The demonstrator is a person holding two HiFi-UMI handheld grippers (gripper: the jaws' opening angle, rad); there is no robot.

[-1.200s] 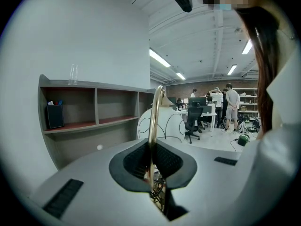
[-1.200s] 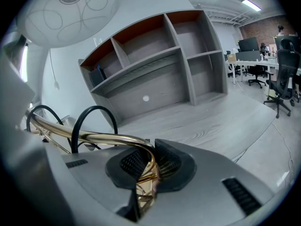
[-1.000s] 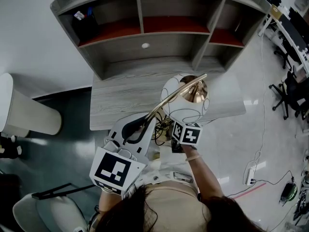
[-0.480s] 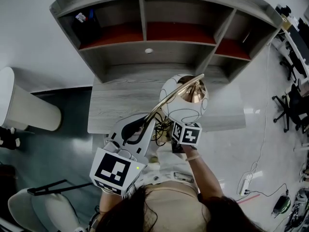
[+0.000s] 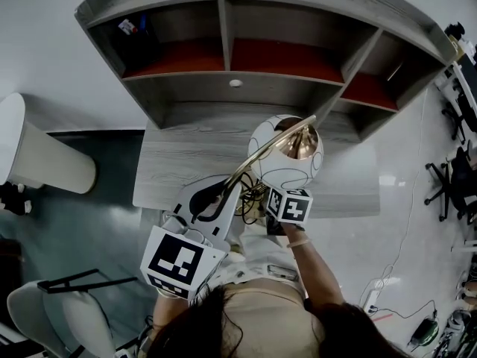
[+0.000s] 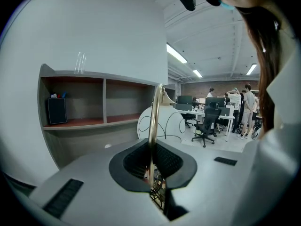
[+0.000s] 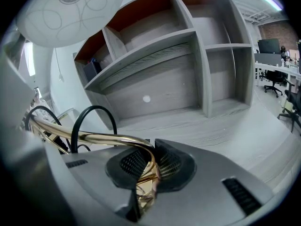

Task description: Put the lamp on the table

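Note:
I hold the lamp in the air over the near edge of the grey wooden table [image 5: 186,162]. Its white globe shade [image 5: 287,154] with thin line patterns has a copper inside and hangs from a curved brass arm [image 5: 257,159]. My left gripper [image 5: 212,200] is shut on the brass arm [image 6: 153,126], which rises straight up between its jaws toward the shade [image 6: 162,122]. My right gripper [image 7: 149,166] is shut on a curved brass part of the lamp frame [image 7: 108,139], below the shade [image 7: 66,11]. A black cord [image 7: 91,114] loops beside it.
A grey shelf unit [image 5: 246,43] with red-backed compartments stands at the back of the table; a dark box [image 5: 134,32] sits in its left compartment. A white cylinder [image 5: 41,162] stands at left, office chairs [image 5: 455,177] at right, a cable on the floor [image 5: 395,274].
The lamp and both grippers keep their hold and place in view; the table and shelf have slid slightly down and right as the head view shifts.

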